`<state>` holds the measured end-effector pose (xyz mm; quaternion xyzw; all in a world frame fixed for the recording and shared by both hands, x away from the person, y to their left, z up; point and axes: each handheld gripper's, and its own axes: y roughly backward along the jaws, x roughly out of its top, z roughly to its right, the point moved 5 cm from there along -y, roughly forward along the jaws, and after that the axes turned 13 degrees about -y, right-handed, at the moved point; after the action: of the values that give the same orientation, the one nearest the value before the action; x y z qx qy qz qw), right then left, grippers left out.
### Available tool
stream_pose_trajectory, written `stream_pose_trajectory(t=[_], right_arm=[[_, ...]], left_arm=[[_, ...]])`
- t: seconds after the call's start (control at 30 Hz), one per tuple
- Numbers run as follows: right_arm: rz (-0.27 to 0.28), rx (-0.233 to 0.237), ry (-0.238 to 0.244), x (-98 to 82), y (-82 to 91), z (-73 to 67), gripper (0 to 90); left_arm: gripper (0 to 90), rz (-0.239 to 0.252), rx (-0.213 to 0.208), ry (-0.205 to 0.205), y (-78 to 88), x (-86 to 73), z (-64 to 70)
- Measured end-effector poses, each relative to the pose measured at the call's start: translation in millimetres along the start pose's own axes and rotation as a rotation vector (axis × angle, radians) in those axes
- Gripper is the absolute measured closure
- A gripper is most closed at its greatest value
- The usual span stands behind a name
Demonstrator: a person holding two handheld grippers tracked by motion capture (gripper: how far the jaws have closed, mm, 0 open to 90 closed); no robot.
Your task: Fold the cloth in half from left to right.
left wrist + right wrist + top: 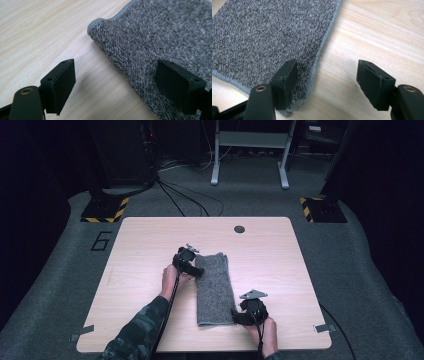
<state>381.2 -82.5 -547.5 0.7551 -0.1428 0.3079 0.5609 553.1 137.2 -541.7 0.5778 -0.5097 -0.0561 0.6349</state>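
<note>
Grey towel (215,287), speckled terry, folded long, stitched hem, both hand-held grippers (189,262) (248,312) spread over its edges.

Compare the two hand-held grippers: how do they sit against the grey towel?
The left hand-held gripper sits at the folded grey towel's far left edge; the right hand-held gripper sits at its near right corner. The left straddles a folded edge, the right a hemmed one. Both stand open, gripping nothing.

Black number "6" (101,241) marked on grey floor (60,270), left of table (150,227).
</note>
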Motion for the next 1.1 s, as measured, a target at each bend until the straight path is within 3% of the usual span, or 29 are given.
stream_pose_trajectory(t=[0.2,0.4,0.6,0.7,0.73,0.77,0.87,1.0,1.1], right_arm=[[0.026,0.009,0.007,-2.3,2.9,-1.8,31.8],[0.022,0.015,0.021,-8.1,4.0,-6.1,31.2],[0.02,0.016,0.036,-16.1,4.0,-8.7,31.3],[0.028,0.02,0.049,-17.7,4.5,-9.9,31.3],[0.016,0.02,0.031,-19.6,5.4,-12.3,31.3],[0.025,0.03,0.057,-19.5,4.5,-12.3,31.3],[0.02,0.033,0.044,-22.6,4.7,-19.0,31.1],[0.028,0.042,0.053,-19.5,4.0,-19.6,30.0],[0.039,0.051,0.042,-12.7,6.4,-16.9,29.3]], left_arm=[[15.8,0.034,-0.019,-0.014,20.4,-4.3,12.3],[15.7,-0.006,-0.048,-0.043,25.2,-20.6,27.4],[15.3,-0.032,-0.04,-0.055,19.4,-28.9,23.6],[14.5,-0.031,-0.034,-0.066,16.7,-27.4,21.5],[14.5,-0.025,-0.032,-0.069,15.5,-26.4,20.6],[14.4,-0.021,-0.033,-0.07,14.2,-25.4,19.6],[13.7,-0.021,-0.039,-0.06,11.7,-23.6,16.4],[14.8,-0.005,-0.04,-0.044,18.4,-24.1,19.0],[14.6,0.019,-0.062,-0.045,34.1,-29.6,30.0]])
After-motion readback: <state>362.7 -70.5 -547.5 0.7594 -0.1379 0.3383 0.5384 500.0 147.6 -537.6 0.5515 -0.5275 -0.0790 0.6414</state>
